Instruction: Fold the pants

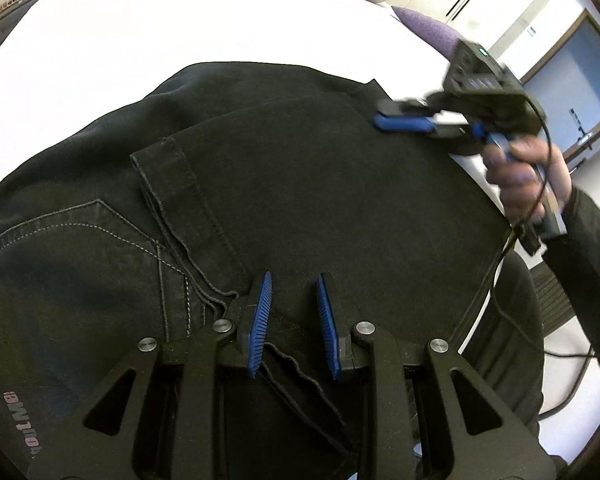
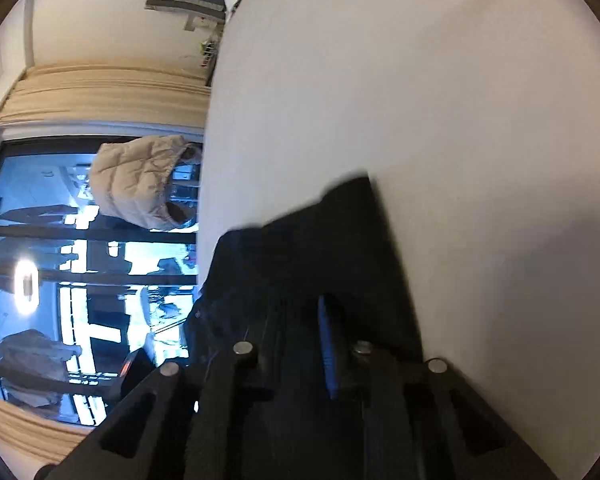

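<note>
The black pants (image 1: 300, 200) lie folded on the white desk (image 1: 140, 60), reaching its near edge. Left gripper (image 1: 294, 322) pinches a fold. Right gripper (image 1: 396, 116), blurred, seems nearly closed at the far corner; a weak bite could slip.

My right view is smeared with motion: my right gripper's (image 2: 300, 344) left finger is lost against the dark pants (image 2: 340, 240). Past my left gripper (image 1: 294, 320), the pants run off frame.
</note>
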The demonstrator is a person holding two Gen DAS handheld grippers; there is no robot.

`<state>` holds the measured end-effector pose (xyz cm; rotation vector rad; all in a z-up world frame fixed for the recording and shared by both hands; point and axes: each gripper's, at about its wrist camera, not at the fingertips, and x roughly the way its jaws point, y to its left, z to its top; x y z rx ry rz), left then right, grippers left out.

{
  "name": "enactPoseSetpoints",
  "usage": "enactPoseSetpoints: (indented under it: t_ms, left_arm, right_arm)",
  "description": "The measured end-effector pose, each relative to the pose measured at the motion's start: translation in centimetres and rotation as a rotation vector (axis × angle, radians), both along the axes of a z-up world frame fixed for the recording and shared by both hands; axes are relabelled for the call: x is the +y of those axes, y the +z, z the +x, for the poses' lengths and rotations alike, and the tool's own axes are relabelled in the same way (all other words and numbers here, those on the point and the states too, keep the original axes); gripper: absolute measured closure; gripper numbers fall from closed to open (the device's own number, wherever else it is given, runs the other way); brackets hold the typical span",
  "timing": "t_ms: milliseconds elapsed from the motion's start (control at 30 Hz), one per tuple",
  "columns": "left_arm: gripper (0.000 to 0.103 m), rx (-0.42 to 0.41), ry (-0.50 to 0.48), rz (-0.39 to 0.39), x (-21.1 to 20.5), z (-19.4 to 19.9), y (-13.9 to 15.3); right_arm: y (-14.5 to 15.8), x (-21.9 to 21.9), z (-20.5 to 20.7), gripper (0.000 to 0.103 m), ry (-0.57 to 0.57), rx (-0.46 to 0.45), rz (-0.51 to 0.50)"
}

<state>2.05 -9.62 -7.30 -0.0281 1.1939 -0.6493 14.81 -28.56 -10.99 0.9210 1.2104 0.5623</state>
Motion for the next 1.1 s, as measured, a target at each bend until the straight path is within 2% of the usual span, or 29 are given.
enactPoseSetpoints:
  t_ms: [267, 467, 500, 600, 700, 767, 800, 833, 867, 900, 933, 967, 1000, 1033, 1100]
  left_arm:
    - [0.080, -0.004, 0.009, -0.025, 1.2, -0.3, -0.4]
    - [0.080, -0.034, 0.014, -0.015, 1.3, -1.2, -0.4]
    - [0.080, -0.046, 0.018, -0.006, 1.4, -1.5, -0.1]
    - [0.080, -0.079, 0.029, 0.010, 2.4, -3.0, 2.4]
    - [0.080, -0.089, 0.066, -0.048, 4.6, -4.9, 4.5]
    - [0.078, -0.105, 0.106, -0.095, 6.9, -6.5, 6.3]
    - [0.067, -0.118, 0.128, -0.112, 8.1, -7.3, 7.2]
    - [0.053, -0.132, 0.156, -0.129, 9.4, -8.1, 8.1]
    - [0.021, -0.149, 0.199, -0.158, 11.2, -9.1, 8.9]
    - [0.007, -0.169, 0.248, -0.193, 13.0, -10.1, 9.8]
    - [0.006, -0.190, 0.307, -0.237, 15.0, -11.2, 10.3]
    - [0.006, -0.191, 0.373, -0.282, 17.2, -12.2, 10.5]
    - [0.006, -0.174, 0.422, -0.305, 18.9, -13.0, 10.5]
    - [0.006, -0.153, 0.477, -0.319, 20.8, -13.7, 10.3]
    - [0.006, -0.143, 0.601, -0.355, 24.5, -15.7, 9.9]
  right_arm:
    - [1.0, 1.2, -8.1, 0.078, 0.102, -0.005, -0.037]
    - [1.6, 0.2, -14.3, 0.078, 0.002, -0.006, -0.032]
    - [2.4, 0.3, -15.0, 0.073, -0.022, -0.027, -0.039]
    - [5.1, 1.1, -15.7, 0.057, -0.072, -0.141, 0.071]
    - [7.2, 3.1, -13.9, 0.042, -0.086, -0.247, 0.182]
    - [7.4, 4.8, -11.9, 0.039, -0.076, -0.271, 0.228]
    - [7.2, 5.8, -10.8, 0.036, -0.070, -0.266, 0.239]
    - [6.3, 7.0, -9.7, 0.025, -0.062, -0.248, 0.247]
    - [5.0, 7.9, -8.7, 0.018, -0.057, -0.209, 0.232]
    - [2.9, 9.1, -7.6, 0.017, -0.063, -0.121, 0.162]
    - [1.3, 9.7, -7.1, 0.037, -0.072, -0.057, 0.103]
    - [0.6, 10.4, -6.9, 0.043, -0.077, -0.041, 0.023]
    - [0.7, 10.9, -6.9, 0.040, -0.078, -0.067, -0.009]
    - [1.0, 11.0, -7.1, 0.035, -0.081, -0.076, 0.003]
    - [1.8, 11.0, -7.2, 0.032, -0.092, -0.080, 0.046]
